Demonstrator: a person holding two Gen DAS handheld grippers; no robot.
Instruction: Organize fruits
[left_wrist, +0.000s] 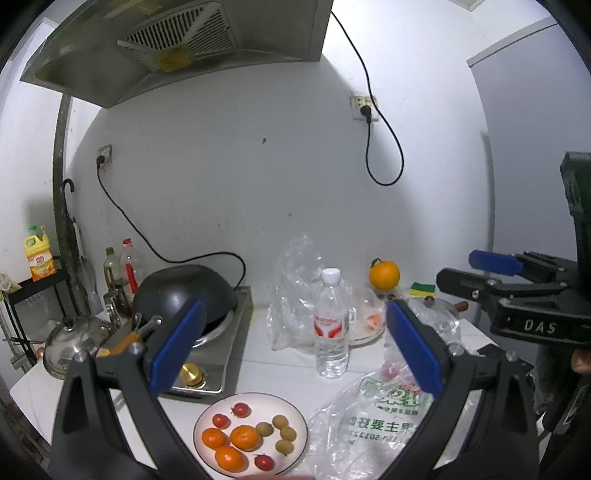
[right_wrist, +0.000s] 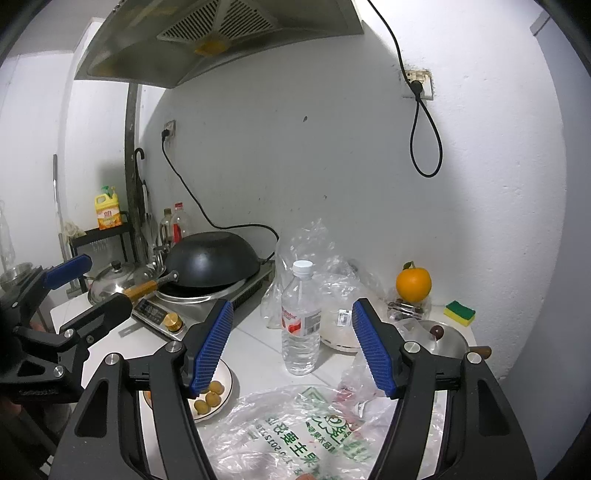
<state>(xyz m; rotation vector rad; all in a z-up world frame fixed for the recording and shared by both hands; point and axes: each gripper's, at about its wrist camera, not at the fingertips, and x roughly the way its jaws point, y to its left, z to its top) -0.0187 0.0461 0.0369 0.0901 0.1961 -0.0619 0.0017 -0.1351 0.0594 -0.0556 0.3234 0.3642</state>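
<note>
A white plate (left_wrist: 295, 413) near the counter's front holds three mandarins (left_wrist: 244, 437), three cherry tomatoes (left_wrist: 241, 409) and several small tan fruits (left_wrist: 284, 432). It also shows in the right wrist view (right_wrist: 227, 373), partly hidden by a finger. A large orange (left_wrist: 384, 274) (right_wrist: 413, 283) sits by the back wall. My left gripper (left_wrist: 295, 350) is open and empty above the plate. My right gripper (right_wrist: 291, 343) is open and empty above a printed plastic bag (right_wrist: 295, 435) (left_wrist: 369, 424); it also shows at the right of the left wrist view (left_wrist: 480, 273).
A water bottle (left_wrist: 331, 325) (right_wrist: 301, 319) stands mid-counter. Behind it are crumpled clear bags (left_wrist: 295, 280) and a covered dish (left_wrist: 365, 325). An upturned black wok (left_wrist: 184, 295) sits on an induction cooker (left_wrist: 221, 350). A sponge (right_wrist: 459, 312) and a pot lid (right_wrist: 443, 339) lie at right.
</note>
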